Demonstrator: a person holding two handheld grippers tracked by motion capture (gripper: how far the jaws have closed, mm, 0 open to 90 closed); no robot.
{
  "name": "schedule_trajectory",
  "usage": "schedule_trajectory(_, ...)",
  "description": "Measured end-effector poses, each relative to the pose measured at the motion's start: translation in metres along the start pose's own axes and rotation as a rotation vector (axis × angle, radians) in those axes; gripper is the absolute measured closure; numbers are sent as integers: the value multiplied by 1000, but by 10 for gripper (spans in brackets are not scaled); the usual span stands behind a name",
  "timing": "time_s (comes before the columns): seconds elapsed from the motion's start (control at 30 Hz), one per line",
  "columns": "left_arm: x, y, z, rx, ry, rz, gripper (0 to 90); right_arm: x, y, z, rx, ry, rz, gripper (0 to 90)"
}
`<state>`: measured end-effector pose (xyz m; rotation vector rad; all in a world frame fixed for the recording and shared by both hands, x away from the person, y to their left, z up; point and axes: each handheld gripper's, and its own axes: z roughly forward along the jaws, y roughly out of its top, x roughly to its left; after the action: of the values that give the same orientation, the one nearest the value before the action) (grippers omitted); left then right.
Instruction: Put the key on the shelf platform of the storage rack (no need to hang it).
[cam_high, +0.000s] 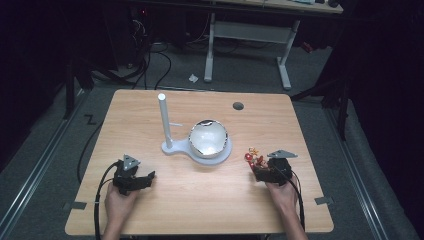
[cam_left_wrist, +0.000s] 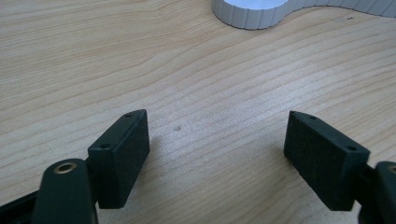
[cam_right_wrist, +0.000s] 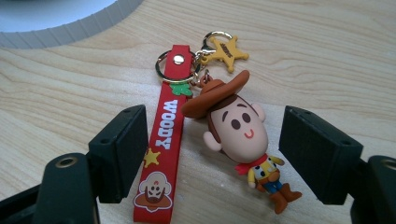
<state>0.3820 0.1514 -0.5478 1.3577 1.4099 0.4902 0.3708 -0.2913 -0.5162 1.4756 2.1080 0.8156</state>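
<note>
While both grippers' jaws gape: keychain (cam_right_wrist: 224, 135) flat between right gripper (cam_right_wrist: 215, 154) jaws.

A little cowboy toy (cam_right_wrist: 243, 135) with a brown hat lay flat on the wooden table (cam_right_wrist: 327, 56). A red strap (cam_right_wrist: 164, 154) saying WOODY and a yellow star (cam_right_wrist: 227, 53) lay beside it.

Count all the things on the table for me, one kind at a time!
Grippers: 2, left gripper and right gripper
White stand with pole: 1
Shiny bowl: 1
Cowboy keychain: 1
Total: 5
</note>
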Motion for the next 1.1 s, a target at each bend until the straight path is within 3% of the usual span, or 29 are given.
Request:
schedule_trajectory(0.17,0,0,0,0,0,0,227,2,0,7,20,20,-7,269)
schedule_trajectory(0.27,0,0,0,0,0,0,227,3,-1,8,26,5,-16,276)
schedule_trajectory(0.47,0,0,0,0,0,0,227,5,-1,6,29,-19,-36,381)
schedule_trajectory(0.5,0,0,0,0,0,0,227,4,-1,6,31,8,-31,470)
schedule_trajectory(0.73,0,0,0,0,0,0,227,5,0,6,30,35,-44,516)
schedule_trajectory(0.77,0,0,0,0,0,0,227,4,-1,4,23,56,-45,678)
schedule_trajectory(1.1,0,0,0,0,0,0,227,7,-1,4,21,53,-76,696)
